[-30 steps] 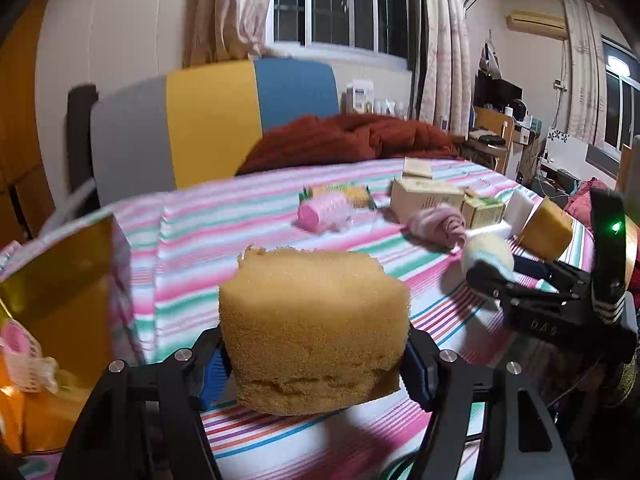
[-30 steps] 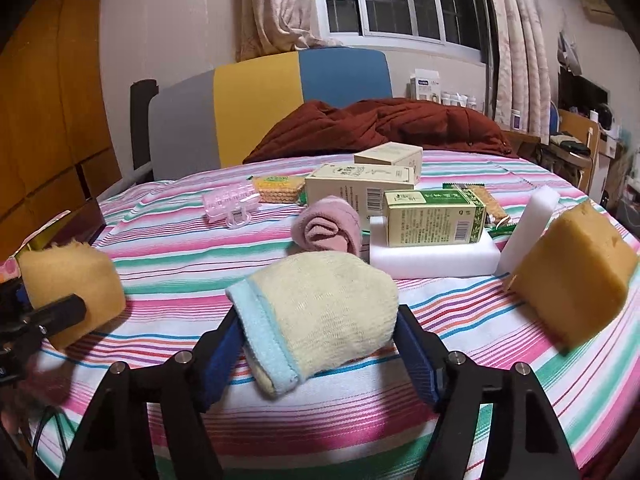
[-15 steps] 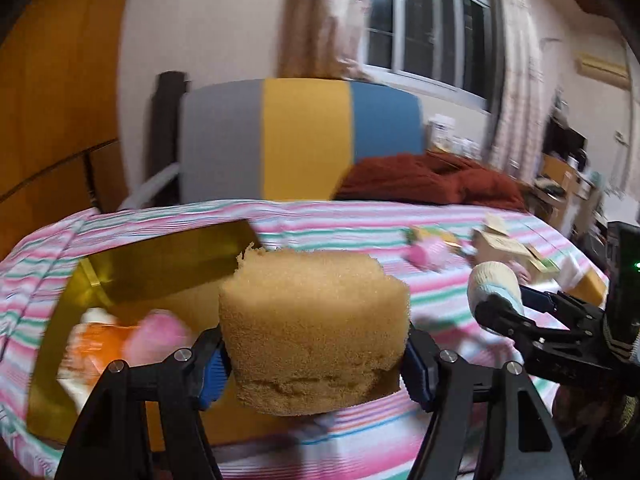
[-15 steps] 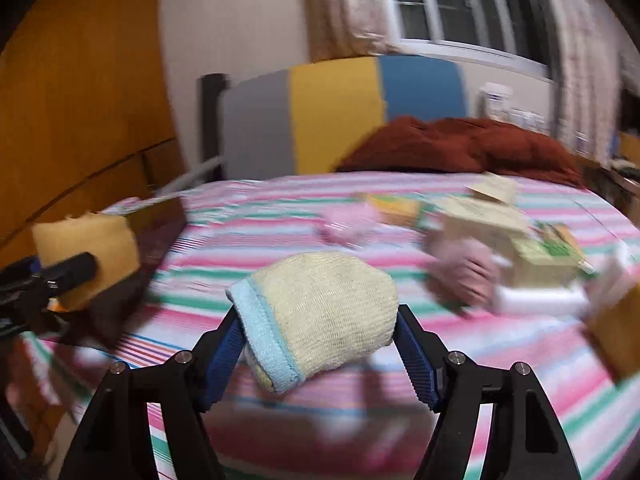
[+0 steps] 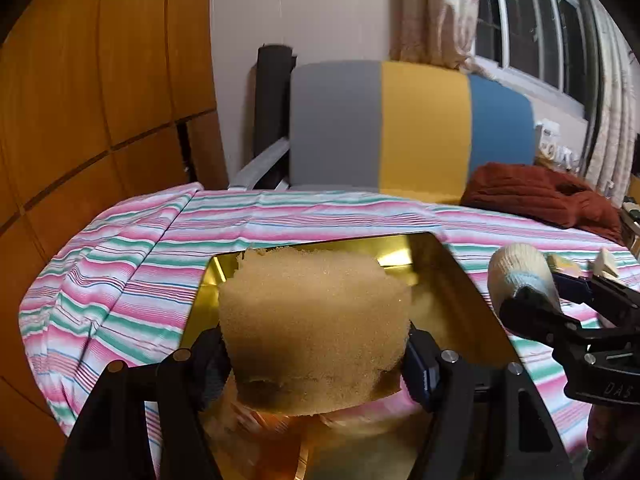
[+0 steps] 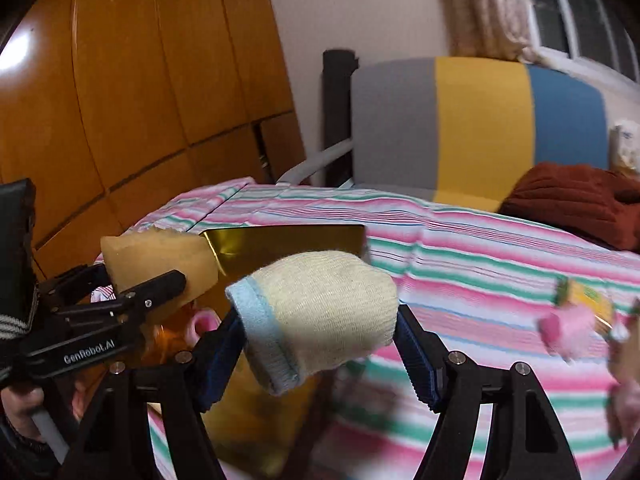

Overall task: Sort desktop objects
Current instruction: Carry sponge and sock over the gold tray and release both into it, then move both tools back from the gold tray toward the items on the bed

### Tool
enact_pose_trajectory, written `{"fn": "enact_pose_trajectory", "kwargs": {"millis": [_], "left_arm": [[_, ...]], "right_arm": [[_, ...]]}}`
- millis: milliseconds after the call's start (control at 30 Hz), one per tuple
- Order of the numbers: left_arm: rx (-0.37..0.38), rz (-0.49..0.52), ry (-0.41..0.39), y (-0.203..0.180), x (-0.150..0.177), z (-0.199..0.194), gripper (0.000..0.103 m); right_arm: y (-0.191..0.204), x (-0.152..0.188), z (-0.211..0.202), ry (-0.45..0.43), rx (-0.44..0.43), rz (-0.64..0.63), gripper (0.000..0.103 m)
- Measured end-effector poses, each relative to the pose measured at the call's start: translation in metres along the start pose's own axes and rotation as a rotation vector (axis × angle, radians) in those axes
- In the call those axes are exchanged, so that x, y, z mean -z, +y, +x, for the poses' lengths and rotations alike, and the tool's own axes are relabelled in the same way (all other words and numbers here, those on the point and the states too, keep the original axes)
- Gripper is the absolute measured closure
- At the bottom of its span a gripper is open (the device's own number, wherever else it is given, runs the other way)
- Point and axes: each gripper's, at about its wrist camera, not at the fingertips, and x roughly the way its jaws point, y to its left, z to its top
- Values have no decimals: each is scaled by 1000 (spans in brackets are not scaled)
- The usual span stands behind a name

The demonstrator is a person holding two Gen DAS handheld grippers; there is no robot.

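Observation:
My left gripper (image 5: 316, 360) is shut on a tan sponge block (image 5: 316, 328), held just above a shiny gold box (image 5: 452, 292) on the striped tablecloth. Pink and orange items (image 5: 280, 424) lie blurred inside the box beneath the sponge. My right gripper (image 6: 320, 344) is shut on a rolled cream sock with a light blue cuff (image 6: 320, 312), to the right of the box. In the right wrist view the left gripper (image 6: 132, 292) and its sponge (image 6: 160, 256) hover over the gold box (image 6: 288, 240). The right gripper (image 5: 560, 308) with the sock (image 5: 520, 276) shows at the left view's right edge.
A grey, yellow and blue chair back (image 5: 412, 128) and a rust-red knit (image 5: 540, 196) stand behind the table. Wooden panels (image 5: 100, 100) fill the left. Blurred pink and yellow items (image 6: 576, 312) lie on the cloth at the right. A hand (image 6: 20, 404) holds the left gripper's handle.
Both grippers swung left, away from the cluster of boxes and sponges toward the gold box. The sponge now hangs over the box; the sock has come beside it. Both grips held.

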Motion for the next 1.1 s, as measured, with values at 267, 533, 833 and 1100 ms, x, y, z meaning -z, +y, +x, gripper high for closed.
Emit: {"fn": "enact_pose_trajectory", "kwargs": {"millis": [267, 533, 833, 1100], "left_arm": [[107, -142, 131, 39, -16, 50, 29], [119, -178, 174, 52, -15, 64, 29], [143, -117, 160, 50, -11, 55, 28], [123, -103, 18, 45, -16, 10, 28]], "right_arm": [[13, -40, 76, 153, -43, 47, 26], [12, -47, 82, 119, -73, 103, 21], [-11, -28, 36, 53, -65, 158, 18], [-56, 14, -19, 4, 20, 226, 16]]}}
